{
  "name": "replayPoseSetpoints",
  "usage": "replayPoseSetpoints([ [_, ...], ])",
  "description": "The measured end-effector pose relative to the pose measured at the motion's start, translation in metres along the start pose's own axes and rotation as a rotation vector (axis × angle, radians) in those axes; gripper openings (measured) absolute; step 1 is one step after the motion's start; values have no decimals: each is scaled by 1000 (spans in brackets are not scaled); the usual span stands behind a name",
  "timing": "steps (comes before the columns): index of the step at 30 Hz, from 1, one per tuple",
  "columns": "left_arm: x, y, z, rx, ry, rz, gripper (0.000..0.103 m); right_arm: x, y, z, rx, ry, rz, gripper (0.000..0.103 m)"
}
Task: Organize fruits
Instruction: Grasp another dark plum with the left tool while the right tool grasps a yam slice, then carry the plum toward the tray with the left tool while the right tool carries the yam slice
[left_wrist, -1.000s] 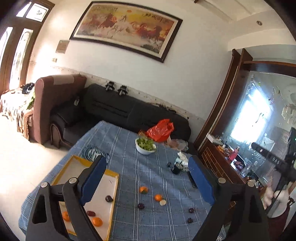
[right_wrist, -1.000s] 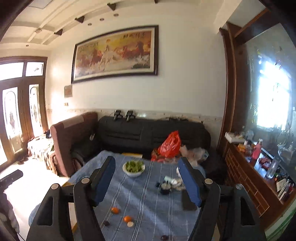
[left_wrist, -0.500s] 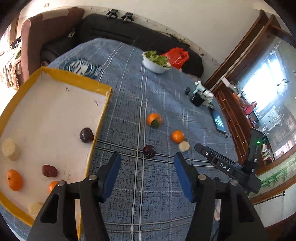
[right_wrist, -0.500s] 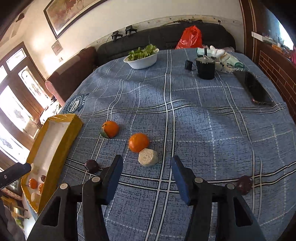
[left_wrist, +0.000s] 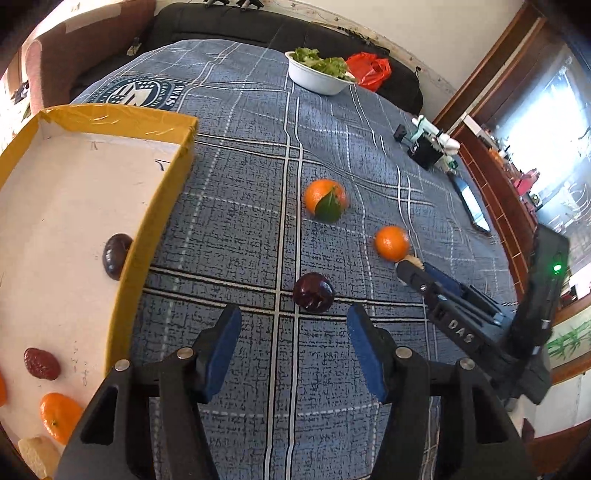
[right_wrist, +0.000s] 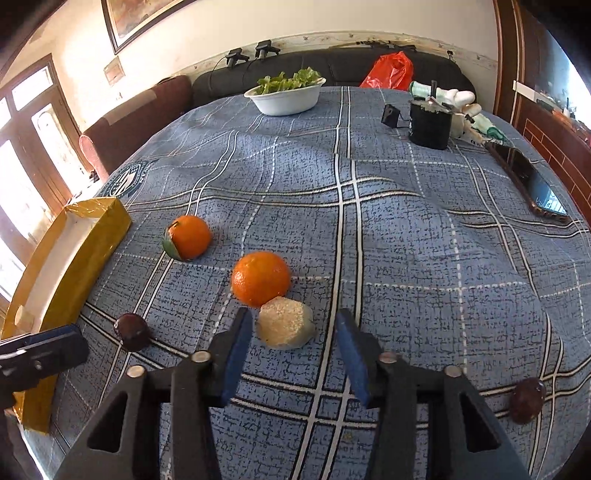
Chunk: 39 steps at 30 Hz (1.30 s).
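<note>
My left gripper (left_wrist: 293, 325) is open, just short of a dark plum (left_wrist: 313, 292) on the blue checked cloth. Beyond lie an orange with a green leaf (left_wrist: 325, 199) and a plain orange (left_wrist: 392, 242). A yellow-rimmed tray (left_wrist: 162, 192) at the left holds a plum (left_wrist: 115, 254), a red fruit (left_wrist: 40, 363) and an orange (left_wrist: 59, 415). My right gripper (right_wrist: 293, 328) is open, its fingertips either side of a pale peeled fruit (right_wrist: 285, 324) that touches the plain orange (right_wrist: 261, 277). The leaf orange (right_wrist: 188, 237) and the plum (right_wrist: 132, 331) lie to the left.
A white bowl of greens (right_wrist: 286, 94) stands at the far side. A black cup (right_wrist: 430, 123), white cloths and a phone (right_wrist: 528, 179) are at the right. Another dark fruit (right_wrist: 526, 398) lies near the right edge. The tray (right_wrist: 62, 280) lies at the left edge.
Both grippers tipped down from looking across the room to the table, then moved closer: the left toward the plum, the right around the pale fruit. Both stayed open.
</note>
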<state>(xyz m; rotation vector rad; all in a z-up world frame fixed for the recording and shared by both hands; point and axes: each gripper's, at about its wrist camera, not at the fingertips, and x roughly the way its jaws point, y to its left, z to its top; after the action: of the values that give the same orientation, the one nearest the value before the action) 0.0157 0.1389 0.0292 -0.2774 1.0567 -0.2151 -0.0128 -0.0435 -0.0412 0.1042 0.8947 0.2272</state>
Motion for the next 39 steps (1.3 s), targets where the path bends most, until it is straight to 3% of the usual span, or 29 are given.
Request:
replayPoseSetpoints([
  [1, 3, -3, 0, 10, 0, 5, 59, 1, -1, 0, 4, 4, 23, 35],
  [7, 21, -22, -4, 113, -11, 67, 59, -4, -6, -2, 23, -8, 48, 35],
  [14, 34, -31, -3, 156, -37, 101, 59, -5, -13, -3, 60, 0, 76, 35],
  [16, 35, -36, -5, 182, -52, 122, 49, -7, -12, -4, 62, -6, 80, 35],
  [17, 36, -39, -7, 200, -60, 145, 30, -7, -12, -3, 63, -8, 80, 35],
  [19, 36, -44, -9, 227, -73, 182, 27, -8, -12, -4, 66, -11, 79, 35],
  [23, 23, -37, -12, 171, -88, 154, 27, -10, -13, -4, 74, -20, 89, 35],
  [29, -32, -4, -17, 26, -156, 77, 27, -17, -11, -4, 73, -60, 114, 35],
  [34, -86, 47, -25, -95, -221, 117, 28, -30, 6, -1, 59, -77, 112, 35],
  [39, -129, 116, -38, -239, -278, 221, 28, -52, 57, 1, 7, -67, 231, 35],
])
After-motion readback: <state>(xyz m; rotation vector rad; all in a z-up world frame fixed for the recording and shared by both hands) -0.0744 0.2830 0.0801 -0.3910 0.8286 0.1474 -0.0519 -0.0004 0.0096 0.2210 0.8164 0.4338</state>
